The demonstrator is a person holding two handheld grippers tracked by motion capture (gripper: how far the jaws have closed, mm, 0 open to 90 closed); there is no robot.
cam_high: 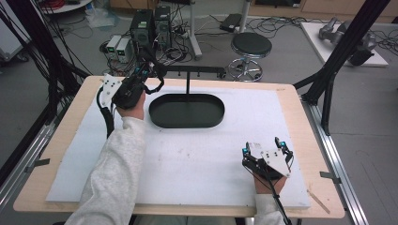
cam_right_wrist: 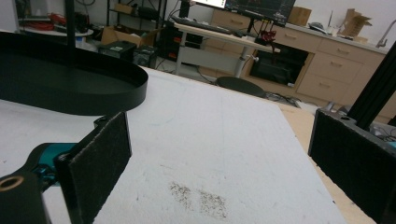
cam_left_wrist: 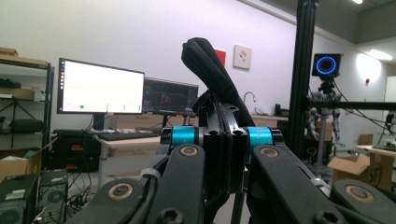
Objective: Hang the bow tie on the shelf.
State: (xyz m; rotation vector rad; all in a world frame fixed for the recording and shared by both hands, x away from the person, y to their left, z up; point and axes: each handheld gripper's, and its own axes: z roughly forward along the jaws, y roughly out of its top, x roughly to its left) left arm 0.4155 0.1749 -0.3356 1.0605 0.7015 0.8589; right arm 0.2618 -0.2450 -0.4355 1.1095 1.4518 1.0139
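No text, label, brand or number can be read. The bright white monitor screen (cam_left_wrist: 101, 87) carries marks too small to make out, and the small framed picture on the wall (cam_left_wrist: 242, 57) shows no legible lettering.

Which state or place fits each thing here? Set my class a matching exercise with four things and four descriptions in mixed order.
Things:
1. left gripper
2. right gripper
3. tray
4. stool

Descriptions:
A. on the floor beyond the table
B. black oval on the white mat
C. raised, jaws shut on a black strap
D. low over the mat, jaws wide apart

Pairs: 1-C, 2-D, 3-B, 4-A
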